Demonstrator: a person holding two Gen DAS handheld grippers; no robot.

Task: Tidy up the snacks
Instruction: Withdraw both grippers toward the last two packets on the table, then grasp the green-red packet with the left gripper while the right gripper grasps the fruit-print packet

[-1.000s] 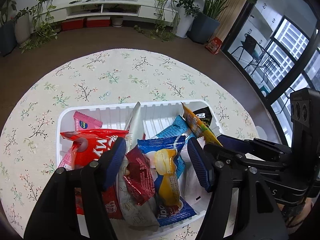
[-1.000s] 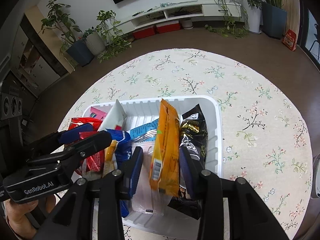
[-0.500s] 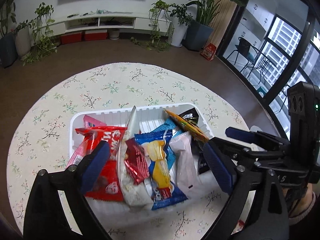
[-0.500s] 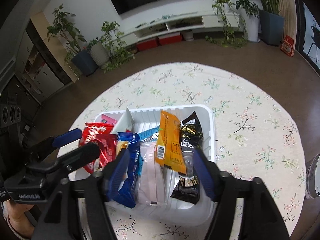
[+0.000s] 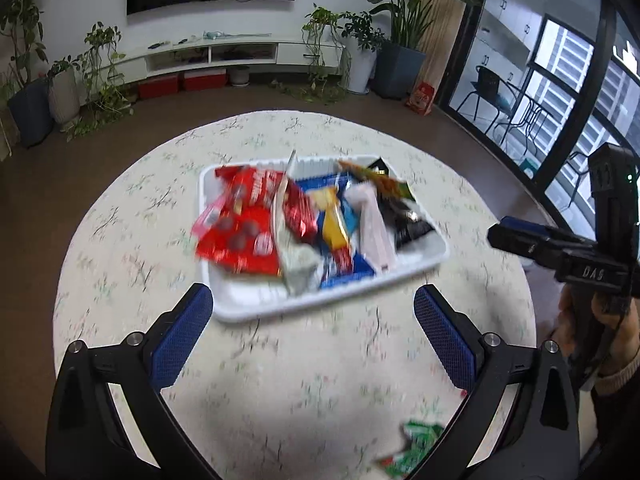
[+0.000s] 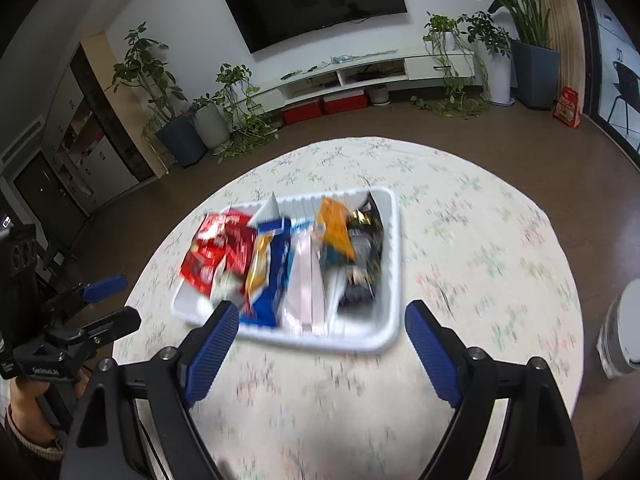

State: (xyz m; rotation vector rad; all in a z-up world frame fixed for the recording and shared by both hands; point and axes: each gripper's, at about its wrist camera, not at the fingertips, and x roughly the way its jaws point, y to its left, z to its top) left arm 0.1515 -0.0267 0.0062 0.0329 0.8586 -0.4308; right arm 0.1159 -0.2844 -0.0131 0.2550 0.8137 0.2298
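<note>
Nearest the left wrist camera, the left gripper (image 5: pixel 312 332) now stands with its blue-padded fingers (image 5: pixel 182 334) spread wide and nothing between them. A second ago those fingers were much closer together and straddled the packets in the tray; since then they have opened and pulled back, so only bare floral surface (image 5: pixel 304 392) lies between them. At the bottom right of that view a green packet (image 5: pixel 412 452) lies on the cloth, outside the tray and blurred.

In the right wrist view the right gripper (image 6: pixel 316 342) is likewise wide open and empty. It too has drawn away: a second ago it bracketed the orange packet, and now its fingers frame the near rim of the tray from a distance.

Farther off, mid-frame in both views, the white tray (image 5: pixel 256 304) sits on the round surface with the snacks filed side by side: red packets (image 5: pixel 240 232) at the left end, then a blue and yellow packet (image 5: pixel 334 224), a pale pink packet (image 5: pixel 372 224), the orange packet (image 6: pixel 334 228) and a black packet (image 6: pixel 366 256) at the right end. Motion blur hides the labels.

Both grippers letting go and retreating together suggests the arranging in the tray is done or nearly so. The green packet near the left gripper looks like the one item left outside, though whether it belongs in the tray cannot be told.
</note>
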